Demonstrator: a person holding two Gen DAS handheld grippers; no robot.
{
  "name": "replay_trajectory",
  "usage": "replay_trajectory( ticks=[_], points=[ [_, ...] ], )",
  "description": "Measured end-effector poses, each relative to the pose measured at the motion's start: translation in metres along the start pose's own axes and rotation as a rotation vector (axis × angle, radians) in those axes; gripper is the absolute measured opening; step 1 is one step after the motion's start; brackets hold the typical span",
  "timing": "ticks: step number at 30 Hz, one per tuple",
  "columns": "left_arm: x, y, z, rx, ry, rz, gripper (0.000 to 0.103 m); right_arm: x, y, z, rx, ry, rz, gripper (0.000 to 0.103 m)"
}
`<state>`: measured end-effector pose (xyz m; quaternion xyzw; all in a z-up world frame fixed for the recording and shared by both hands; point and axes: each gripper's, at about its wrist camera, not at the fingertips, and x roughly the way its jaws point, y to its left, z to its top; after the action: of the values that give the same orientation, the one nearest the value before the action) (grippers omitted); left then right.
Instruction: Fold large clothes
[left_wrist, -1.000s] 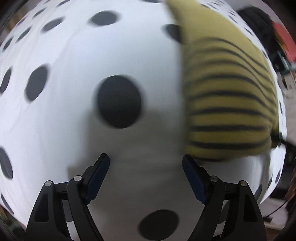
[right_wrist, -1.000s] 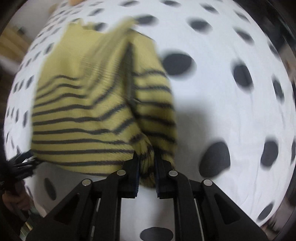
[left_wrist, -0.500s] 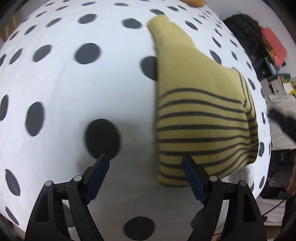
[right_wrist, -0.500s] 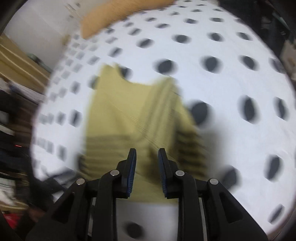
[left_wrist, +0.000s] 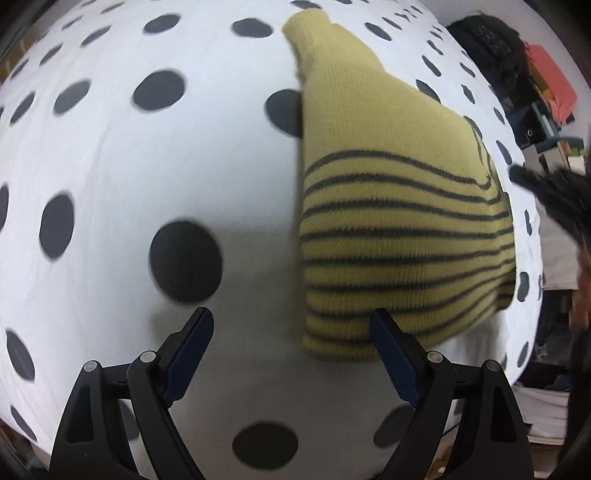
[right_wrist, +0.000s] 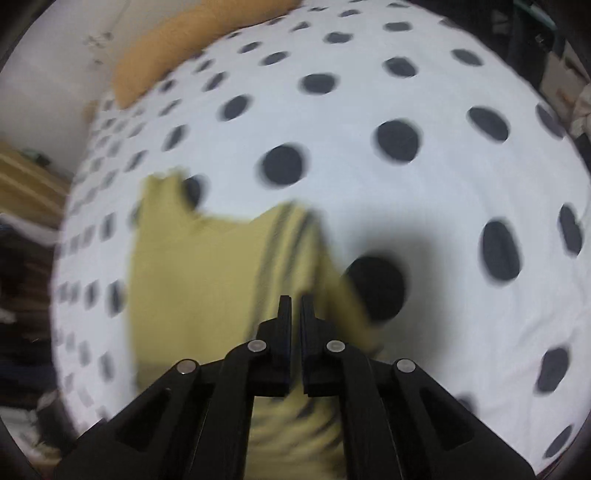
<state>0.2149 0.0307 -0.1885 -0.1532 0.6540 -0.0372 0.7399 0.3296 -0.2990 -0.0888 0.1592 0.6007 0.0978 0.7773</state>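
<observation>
A yellow knit sweater with dark stripes (left_wrist: 399, 229) lies folded on a white bedsheet with black dots (left_wrist: 110, 155). My left gripper (left_wrist: 291, 347) is open and empty, low over the sheet, its right finger at the sweater's near corner. In the right wrist view the sweater (right_wrist: 207, 280) lies below and ahead, blurred. My right gripper (right_wrist: 295, 306) hovers above it with its jaws nearly together and nothing visible between them.
An orange pillow (right_wrist: 177, 48) lies at the far end of the bed. A black bag (left_wrist: 487, 48) and red box (left_wrist: 550, 88) sit beyond the bed's right edge. Wooden furniture (right_wrist: 26, 177) stands at the left. The other gripper (left_wrist: 546, 195) shows at the right edge.
My right gripper let go of the sweater's edge, lifted away above it, and its jaws closed further. The sweater now lies flat. The left gripper stayed open and shifted slightly closer.
</observation>
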Motion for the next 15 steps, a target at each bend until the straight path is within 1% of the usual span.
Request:
replay_trajectory(
  ticks=[1,2,3,4,5,6,7,9,10,12,13,14,15],
  points=[
    [-0.001,0.003,-0.006,-0.005,0.012,-0.009,0.087,-0.002,0.010,-0.016,-0.010,0.015,0.045,0.005],
    [-0.002,0.003,-0.011,-0.004,0.020,-0.013,0.087,-0.001,0.015,-0.031,-0.021,0.036,0.066,0.005],
    [-0.002,0.003,-0.015,0.001,0.027,-0.022,0.087,0.002,0.012,-0.044,-0.034,0.067,0.062,0.005],
    [0.001,0.000,-0.021,0.013,0.044,-0.050,0.087,0.012,0.009,-0.054,-0.046,0.098,0.013,0.005],
    [0.003,-0.001,-0.028,0.023,0.056,-0.069,0.087,0.028,-0.001,-0.060,-0.048,0.128,-0.066,0.000],
    [0.007,-0.005,-0.033,0.035,0.066,-0.078,0.087,0.037,-0.013,-0.063,-0.029,0.142,-0.085,0.000],
    [0.014,-0.014,-0.037,0.059,0.076,-0.077,0.087,0.045,-0.030,-0.064,0.026,0.146,-0.091,0.000],
    [0.023,-0.023,-0.045,0.089,0.088,-0.070,0.087,0.045,-0.042,-0.060,0.097,0.148,-0.059,0.000],
    [0.031,-0.029,-0.044,0.098,0.089,-0.066,0.087,0.043,-0.043,-0.059,0.113,0.157,-0.050,0.000],
    [0.045,-0.039,-0.040,0.096,0.086,-0.065,0.087,0.039,-0.035,-0.061,0.066,0.159,-0.068,0.000],
    [0.047,-0.035,-0.040,0.090,0.069,-0.062,0.087,0.039,-0.034,-0.059,0.046,0.158,-0.081,0.000],
    [0.050,-0.036,-0.035,0.081,0.042,-0.045,0.085,0.040,-0.031,-0.061,0.034,0.156,-0.090,0.000],
    [0.055,-0.036,-0.030,0.072,0.009,-0.005,0.084,0.042,-0.031,-0.061,0.035,0.154,-0.094,0.000]
  ],
)
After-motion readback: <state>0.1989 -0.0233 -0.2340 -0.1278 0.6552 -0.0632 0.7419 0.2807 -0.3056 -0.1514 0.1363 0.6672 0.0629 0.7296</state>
